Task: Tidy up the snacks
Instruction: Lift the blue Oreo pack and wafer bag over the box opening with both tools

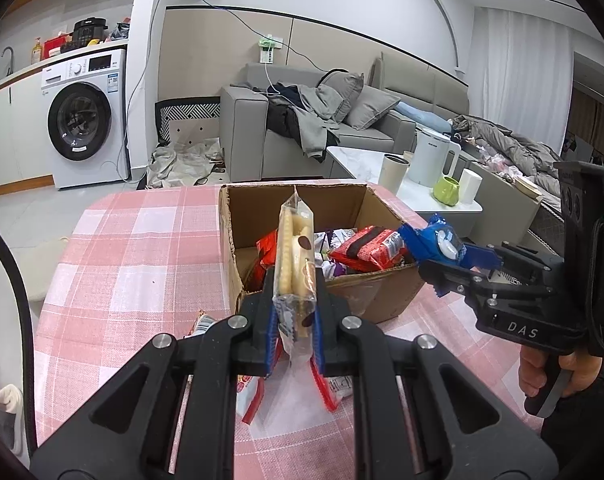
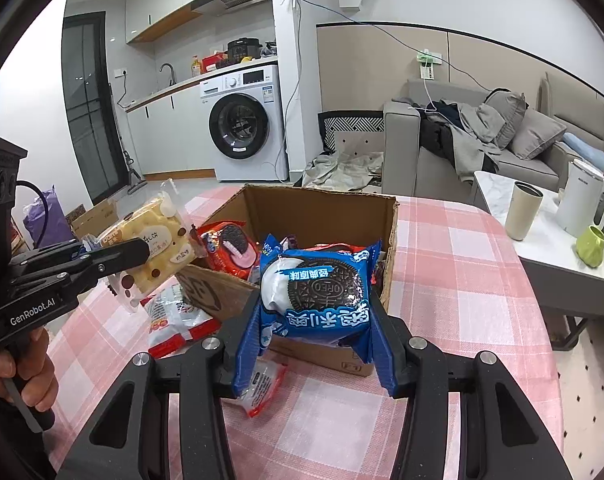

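A cardboard box with several snack packs inside stands on the pink checked tablecloth; it also shows in the right wrist view. My left gripper is shut on a clear cracker pack, held upright just before the box's near left corner; this pack also shows in the right wrist view. My right gripper is shut on a blue Oreo pack, held over the box's near edge; that pack shows at the box's right in the left wrist view.
Loose red-and-white snack packs lie on the cloth by the box and under my right gripper. A low white table with a kettle and cups stands to the right. A sofa and washing machine are behind.
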A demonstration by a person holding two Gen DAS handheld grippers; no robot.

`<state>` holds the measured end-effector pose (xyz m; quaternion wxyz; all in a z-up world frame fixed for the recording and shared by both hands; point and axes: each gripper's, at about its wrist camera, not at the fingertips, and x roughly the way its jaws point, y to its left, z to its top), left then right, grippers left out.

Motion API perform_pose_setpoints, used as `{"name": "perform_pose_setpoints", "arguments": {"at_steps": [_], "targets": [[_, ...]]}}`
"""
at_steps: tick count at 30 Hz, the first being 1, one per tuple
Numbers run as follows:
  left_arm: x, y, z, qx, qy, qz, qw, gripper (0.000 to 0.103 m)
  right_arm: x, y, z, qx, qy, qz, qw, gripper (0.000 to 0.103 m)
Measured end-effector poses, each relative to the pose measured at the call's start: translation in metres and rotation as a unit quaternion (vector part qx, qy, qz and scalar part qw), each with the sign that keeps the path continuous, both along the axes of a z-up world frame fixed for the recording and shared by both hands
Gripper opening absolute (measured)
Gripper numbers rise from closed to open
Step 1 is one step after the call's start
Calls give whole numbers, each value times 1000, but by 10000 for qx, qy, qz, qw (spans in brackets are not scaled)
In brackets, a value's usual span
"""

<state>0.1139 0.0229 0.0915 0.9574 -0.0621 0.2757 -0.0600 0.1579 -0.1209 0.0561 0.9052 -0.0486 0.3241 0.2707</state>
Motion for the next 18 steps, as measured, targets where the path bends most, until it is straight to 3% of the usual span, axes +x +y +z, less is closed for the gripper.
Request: {"name": "perform_pose_setpoints", "arguments": {"at_steps": [18], "targets": [[54,-2,7,87,-33,114,9999,11,40,16,9,134,-107,34,9998,49]]}}
